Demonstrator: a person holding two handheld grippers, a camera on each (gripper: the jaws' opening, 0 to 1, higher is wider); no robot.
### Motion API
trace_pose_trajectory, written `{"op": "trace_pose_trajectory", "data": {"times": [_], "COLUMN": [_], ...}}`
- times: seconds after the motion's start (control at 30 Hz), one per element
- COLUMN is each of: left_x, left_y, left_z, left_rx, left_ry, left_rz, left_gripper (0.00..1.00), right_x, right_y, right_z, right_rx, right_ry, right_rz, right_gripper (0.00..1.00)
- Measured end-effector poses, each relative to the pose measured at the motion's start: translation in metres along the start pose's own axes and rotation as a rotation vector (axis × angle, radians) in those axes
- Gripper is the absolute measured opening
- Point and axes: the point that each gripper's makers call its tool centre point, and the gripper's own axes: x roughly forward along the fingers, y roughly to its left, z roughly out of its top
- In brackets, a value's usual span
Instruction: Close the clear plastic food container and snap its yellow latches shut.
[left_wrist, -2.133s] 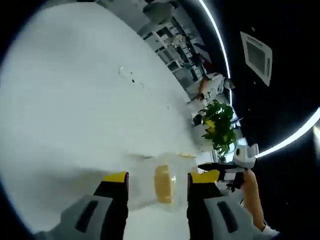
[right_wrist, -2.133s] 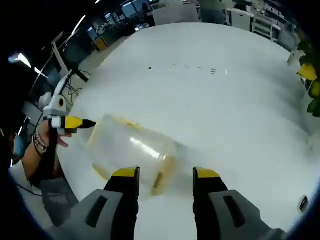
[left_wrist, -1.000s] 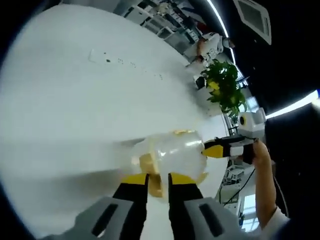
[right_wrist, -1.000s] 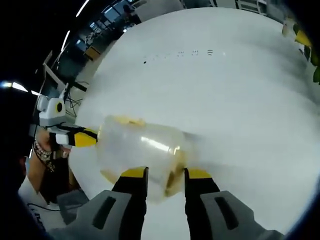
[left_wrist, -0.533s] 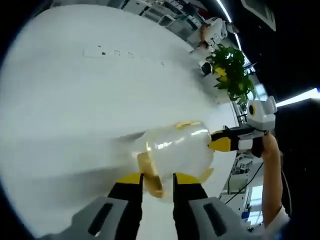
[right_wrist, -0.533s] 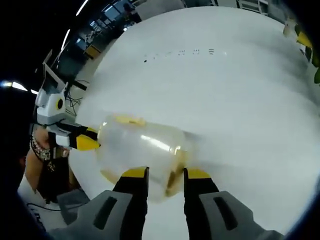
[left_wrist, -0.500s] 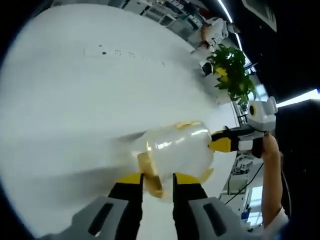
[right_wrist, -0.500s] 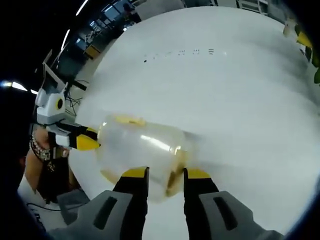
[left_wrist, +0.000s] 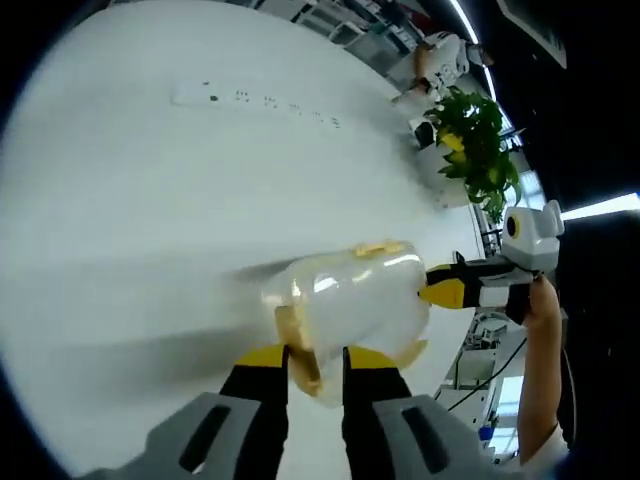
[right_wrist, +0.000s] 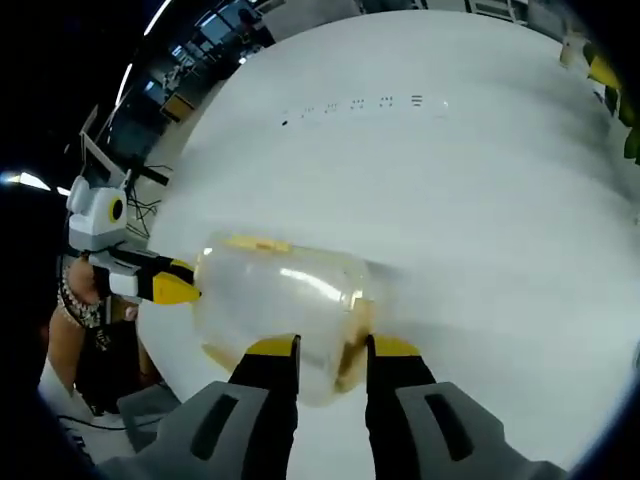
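The clear plastic container (left_wrist: 350, 295) lies on its side on the white table (left_wrist: 150, 200), lid on, held end to end between both grippers. My left gripper (left_wrist: 315, 358) is shut on the yellow latch (left_wrist: 303, 368) at the container's near end. My right gripper (left_wrist: 447, 293) reaches in from the right and touches the far end. In the right gripper view the container (right_wrist: 275, 295) lies across the middle. There my right gripper (right_wrist: 333, 348) is shut on a yellow latch (right_wrist: 350, 362), and the left gripper (right_wrist: 170, 288) meets the container's left end. Another yellow latch (right_wrist: 255, 243) shows on top.
A green potted plant (left_wrist: 478, 150) stands beyond the table's far edge, with shelving behind it. A row of small dark marks (right_wrist: 360, 103) runs across the table (right_wrist: 480, 220). A hand (left_wrist: 540, 310) holds the right gripper; a wrist with a bracelet (right_wrist: 75, 310) holds the left.
Two seconds ago both pairs of jaws stood wide apart; they have since narrowed onto the container's end latches. Over the last half second only a slight shift of the views.
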Motion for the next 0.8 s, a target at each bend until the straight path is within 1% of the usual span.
{"op": "trace_pose_trajectory", "data": {"times": [0.07,0.2,0.23,0.27,0.4,0.47,0.53,0.57,0.6,0.63,0.67,0.7,0.77,0.8], "left_x": [0.000,-0.001,0.000,-0.004,-0.004,-0.004,-0.003,-0.002,-0.002,-0.001,0.000,0.000,0.001,0.002], "left_y": [-0.001,0.000,0.001,0.002,0.001,0.003,0.003,0.003,0.003,0.003,0.002,0.001,-0.001,-0.001], "left_z": [-0.003,-0.001,-0.001,-0.006,-0.007,-0.006,-0.004,-0.003,-0.002,0.001,0.002,0.001,0.000,0.002], "left_rx": [0.002,-0.006,-0.010,-0.037,-0.004,-0.019,-0.018,-0.020,-0.020,-0.018,-0.016,-0.012,-0.011,-0.019], "left_ry": [0.004,0.007,0.005,0.025,0.023,0.025,0.026,0.026,0.026,0.023,0.023,0.022,0.023,0.021], "left_rz": [-0.001,-0.002,-0.009,-0.011,-0.001,-0.007,-0.009,-0.009,-0.009,-0.007,-0.005,-0.004,-0.008,-0.013], "left_gripper": [0.12,0.12,0.10,0.10,0.11,0.11,0.11,0.11,0.11,0.11,0.11,0.11,0.12,0.12], "right_x": [0.000,0.001,0.001,0.002,0.004,0.005,0.006,0.006,0.008,0.013,0.013,0.016,0.021,0.020], "right_y": [0.001,0.001,0.001,0.001,0.003,0.003,0.004,0.003,0.004,0.002,0.002,0.003,0.002,0.002], "right_z": [0.000,-0.001,-0.001,-0.001,-0.002,-0.002,-0.003,-0.003,-0.004,-0.008,-0.013,-0.013,-0.007,-0.007], "right_rx": [-0.004,0.006,0.003,0.006,0.007,0.009,0.023,0.045,0.043,0.106,0.090,0.086,0.073,0.071], "right_ry": [-0.003,-0.009,-0.008,-0.008,-0.010,-0.011,-0.012,-0.018,-0.020,-0.031,-0.008,-0.011,-0.005,-0.005], "right_rz": [-0.004,0.000,-0.001,-0.002,0.000,0.001,0.012,0.023,0.038,0.031,0.032,0.032,0.021,0.019], "right_gripper": [0.22,0.22,0.22,0.22,0.22,0.21,0.21,0.21,0.20,0.20,0.20,0.20,0.20,0.20]}}
